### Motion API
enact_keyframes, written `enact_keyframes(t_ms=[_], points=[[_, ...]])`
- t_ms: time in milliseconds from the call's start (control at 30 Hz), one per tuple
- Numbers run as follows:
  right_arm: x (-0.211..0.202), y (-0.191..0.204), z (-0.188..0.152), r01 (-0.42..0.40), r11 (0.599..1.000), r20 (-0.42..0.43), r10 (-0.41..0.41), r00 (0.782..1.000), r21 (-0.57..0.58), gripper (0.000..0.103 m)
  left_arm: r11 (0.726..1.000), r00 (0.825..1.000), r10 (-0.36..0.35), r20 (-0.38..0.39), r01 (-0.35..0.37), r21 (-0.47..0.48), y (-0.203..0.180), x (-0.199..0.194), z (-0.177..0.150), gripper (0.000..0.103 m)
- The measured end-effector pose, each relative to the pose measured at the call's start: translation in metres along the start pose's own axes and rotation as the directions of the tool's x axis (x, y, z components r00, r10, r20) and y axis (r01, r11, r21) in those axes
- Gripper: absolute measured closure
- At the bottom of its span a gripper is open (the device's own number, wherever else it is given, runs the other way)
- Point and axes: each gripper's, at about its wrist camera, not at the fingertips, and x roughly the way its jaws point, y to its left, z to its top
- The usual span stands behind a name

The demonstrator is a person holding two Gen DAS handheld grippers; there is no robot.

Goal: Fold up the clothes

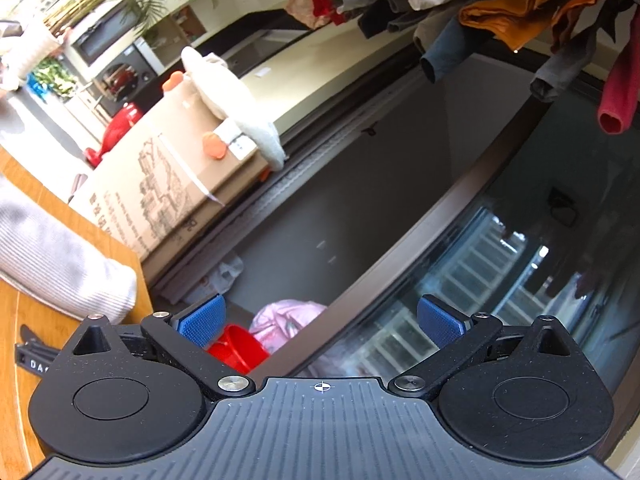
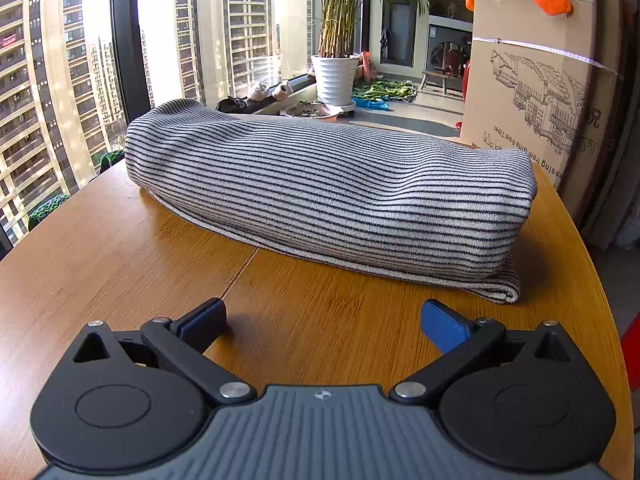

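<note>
Striped grey-and-black fabric, a folded garment (image 2: 328, 196), lies as a thick bundle across the far half of the wooden table (image 2: 120, 248), its long side running from the window end to the edge nearest the cardboard box (image 2: 536, 92). A thinner layer of the same cloth sticks out underneath along the near edge and at the right corner.

The right gripper (image 2: 323, 322) hovers low over the bare wood just in front of the bundle, its blue-padded fingers (image 2: 444, 326) spread wide apart and holding nothing; it is near the garment but not touching it.

The left gripper (image 1: 320, 320) is tilted and points off past the table's edge, toward a dark glass door and the floor. Its jaws are also spread wide and empty. In its view one end of the striped garment (image 1: 60, 264) shows at the left, resting on the table (image 1: 24, 320) corner, well clear of the fingers. Beyond it sit a red tub (image 1: 236, 350) and something pink (image 1: 288, 324) on the floor, and a heap of mixed clothes (image 1: 500, 4) fills the upper edge of that view. A potted palm (image 2: 340, 40) stands by the window.
</note>
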Motion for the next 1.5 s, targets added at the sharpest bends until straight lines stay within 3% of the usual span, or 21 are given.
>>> enact_keyframes(t_ms=[200,300,467,667,833,1167,1500], points=[[0.000,0.000,0.000,0.000,1.000,0.000,0.000,1.000,0.000,0.000,0.996,0.995,0.017,-0.097,-0.007,0.094,-0.008,0.022,-0.024,0.000],[0.000,0.000,0.000,0.000,1.000,0.000,0.000,1.000,0.000,0.000,0.997,0.994,0.004,-0.111,0.004,0.075,-0.004,0.020,-0.027,0.000],[0.000,0.000,0.000,0.000,1.000,0.000,0.000,1.000,0.000,0.000,0.998,0.996,-0.030,-0.080,0.034,0.050,-0.001,0.011,-0.028,0.000],[0.000,0.000,0.000,0.000,1.000,0.000,0.000,1.000,0.000,0.000,0.994,0.996,-0.025,-0.084,0.034,0.100,-0.008,0.009,-0.037,0.000],[0.000,0.000,0.000,0.000,1.000,0.000,0.000,1.000,0.000,0.000,0.996,0.997,-0.027,-0.074,0.034,0.088,-0.006,0.001,-0.037,0.000],[0.000,0.000,0.000,0.000,1.000,0.000,0.000,1.000,0.000,0.000,0.999,0.999,0.041,0.020,-0.042,0.023,0.013,-0.028,-0.019,0.000],[-0.001,0.001,-0.001,0.000,1.000,0.000,0.000,1.000,0.001,0.000,0.997,0.997,0.079,0.024,-0.079,-0.016,0.023,-0.038,-0.010,0.000]])
